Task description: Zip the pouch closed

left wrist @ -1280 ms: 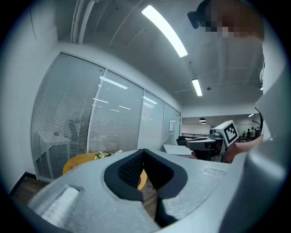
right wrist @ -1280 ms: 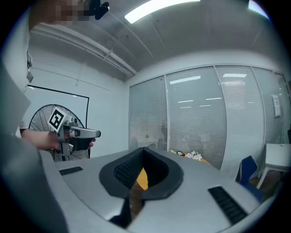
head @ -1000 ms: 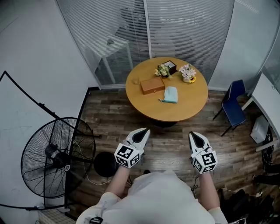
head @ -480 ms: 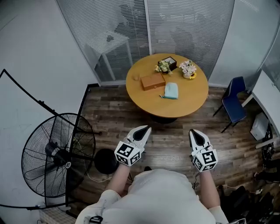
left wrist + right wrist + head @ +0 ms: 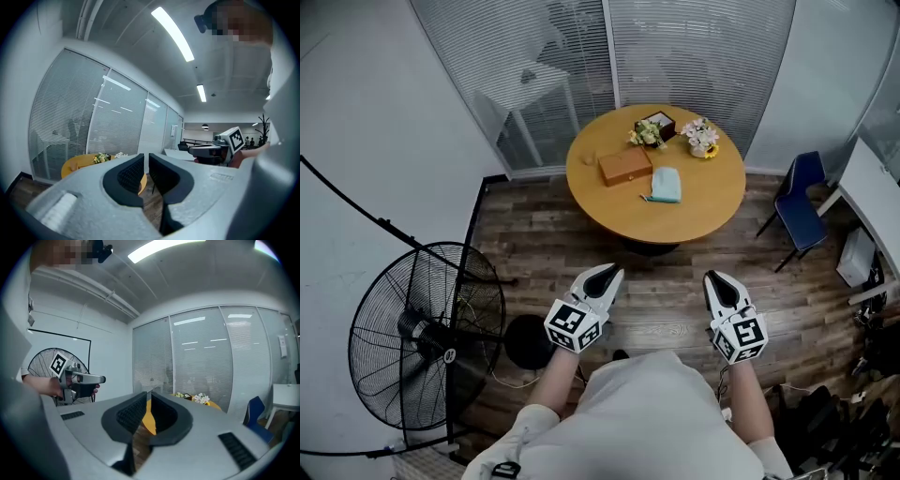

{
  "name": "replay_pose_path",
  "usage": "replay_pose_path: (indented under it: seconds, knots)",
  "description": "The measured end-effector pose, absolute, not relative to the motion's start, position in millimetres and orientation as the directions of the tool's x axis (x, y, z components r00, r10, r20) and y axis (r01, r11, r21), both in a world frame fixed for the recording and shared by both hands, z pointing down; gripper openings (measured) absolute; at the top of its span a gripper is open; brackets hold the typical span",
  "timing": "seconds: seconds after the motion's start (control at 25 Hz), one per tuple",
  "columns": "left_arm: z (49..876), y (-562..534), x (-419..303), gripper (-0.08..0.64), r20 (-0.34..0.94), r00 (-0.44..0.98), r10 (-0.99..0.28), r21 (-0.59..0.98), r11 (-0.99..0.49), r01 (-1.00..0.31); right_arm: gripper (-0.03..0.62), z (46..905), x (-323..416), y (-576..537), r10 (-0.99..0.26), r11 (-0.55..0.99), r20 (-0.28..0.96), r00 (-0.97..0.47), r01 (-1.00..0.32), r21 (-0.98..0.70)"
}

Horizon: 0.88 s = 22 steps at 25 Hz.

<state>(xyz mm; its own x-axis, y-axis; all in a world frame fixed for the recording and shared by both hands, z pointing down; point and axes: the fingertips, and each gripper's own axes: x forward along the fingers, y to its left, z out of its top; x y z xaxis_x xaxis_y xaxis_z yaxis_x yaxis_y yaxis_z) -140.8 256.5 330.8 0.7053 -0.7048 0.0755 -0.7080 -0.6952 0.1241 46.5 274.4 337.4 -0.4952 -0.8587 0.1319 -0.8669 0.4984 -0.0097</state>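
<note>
A pale teal pouch (image 5: 665,184) lies flat on the round wooden table (image 5: 712,211) across the room, far from both grippers. My left gripper (image 5: 607,274) is held at waist height, well short of the table, its jaws shut with nothing between them. My right gripper (image 5: 719,280) hangs level with it to the right, also shut and empty. In the left gripper view the left gripper (image 5: 146,157) points toward the table's edge (image 5: 75,163); in the right gripper view the right gripper (image 5: 148,395) points the same way.
On the table stand a brown box (image 5: 625,167), a dark box with flowers (image 5: 652,127) and a flower pot (image 5: 702,137). A large black floor fan (image 5: 422,336) stands at left, a blue chair (image 5: 800,207) at right. Wood floor lies between me and the table.
The table has slid slightly up and away in the head view as the view shifted. Both grippers stay shut and keep about the same place.
</note>
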Motion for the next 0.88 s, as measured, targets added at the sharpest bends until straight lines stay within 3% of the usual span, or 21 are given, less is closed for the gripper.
replay_pose_path:
  seconds: [0.32,0.88]
  knots:
    - [338,254,-157,0.086,0.091,0.721,-0.687,0.137,-0.709,-0.692,0.054,343,28,272,-0.863,0.487,0.146,-0.484,-0.873,-0.016]
    - [358,252,-195,0.086,0.103,0.756,-0.647,0.156,-0.740,-0.654,0.064,364,-9,271,-0.882,0.436,0.192,-0.431,-0.900,-0.020]
